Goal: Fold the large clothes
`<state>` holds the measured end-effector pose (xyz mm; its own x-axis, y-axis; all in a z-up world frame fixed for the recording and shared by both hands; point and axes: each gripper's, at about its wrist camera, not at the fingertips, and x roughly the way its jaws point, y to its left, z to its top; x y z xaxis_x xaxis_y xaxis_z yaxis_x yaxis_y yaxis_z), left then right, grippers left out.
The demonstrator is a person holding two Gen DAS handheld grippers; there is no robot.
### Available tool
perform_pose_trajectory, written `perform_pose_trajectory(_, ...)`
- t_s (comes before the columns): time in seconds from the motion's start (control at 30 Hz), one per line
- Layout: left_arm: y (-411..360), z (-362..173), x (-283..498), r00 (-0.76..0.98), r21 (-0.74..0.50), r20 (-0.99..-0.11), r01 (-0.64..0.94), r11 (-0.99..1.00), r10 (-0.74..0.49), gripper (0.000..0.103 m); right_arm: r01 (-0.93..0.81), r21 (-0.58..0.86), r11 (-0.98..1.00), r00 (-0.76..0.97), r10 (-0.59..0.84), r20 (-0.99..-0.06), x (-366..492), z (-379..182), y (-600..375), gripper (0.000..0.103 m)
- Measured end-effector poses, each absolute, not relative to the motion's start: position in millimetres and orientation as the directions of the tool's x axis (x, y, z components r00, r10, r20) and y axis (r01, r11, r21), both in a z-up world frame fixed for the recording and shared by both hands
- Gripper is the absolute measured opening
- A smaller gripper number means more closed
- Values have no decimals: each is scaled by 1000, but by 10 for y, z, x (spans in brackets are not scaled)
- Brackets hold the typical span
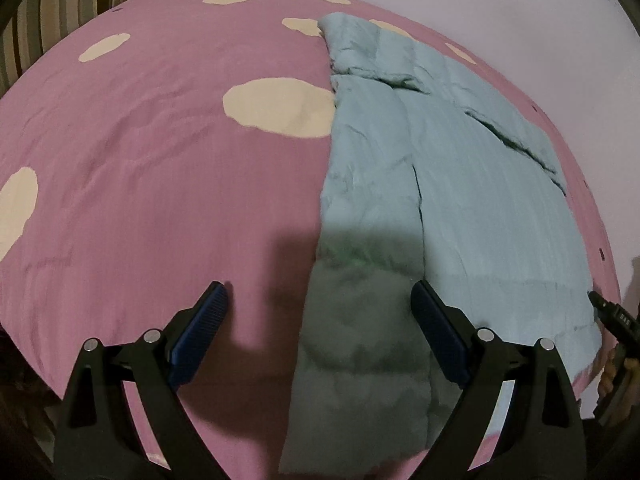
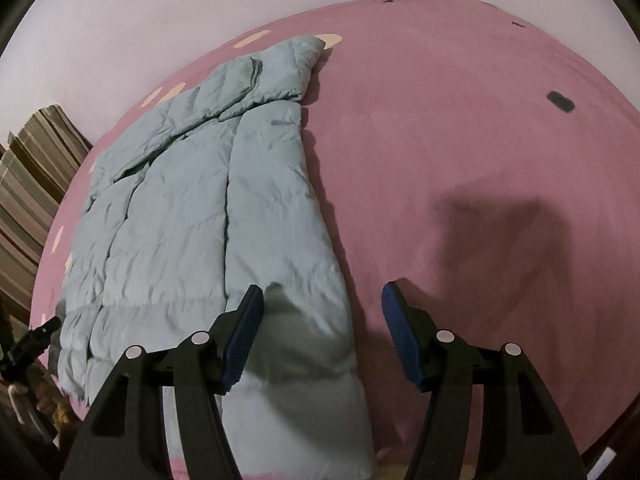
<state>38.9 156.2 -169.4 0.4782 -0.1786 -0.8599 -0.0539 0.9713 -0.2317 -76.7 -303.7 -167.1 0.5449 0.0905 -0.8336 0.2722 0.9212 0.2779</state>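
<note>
- One pink bedspread [image 1: 140, 168] with cream spots covered the bed, with bare pink cloth stretching wide on both sides of the jacket.
- One pale blue padded jacket [image 1: 440, 184] lay flat on it, sleeves folded in, hem toward both tools.
- The left gripper [image 1: 319, 300] hung released, straddling the jacket's left edge.
- The right gripper [image 2: 323, 300] hung released, straddling its right edge.
</note>
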Motion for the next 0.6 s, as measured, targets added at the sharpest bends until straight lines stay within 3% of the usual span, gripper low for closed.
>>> perform_pose_trajectory(0.6,1605,-1696,156,487,-268,-842,-4,963,-232,92,223,317,922,556,147,-818,-1091,-1703,-2924,61)
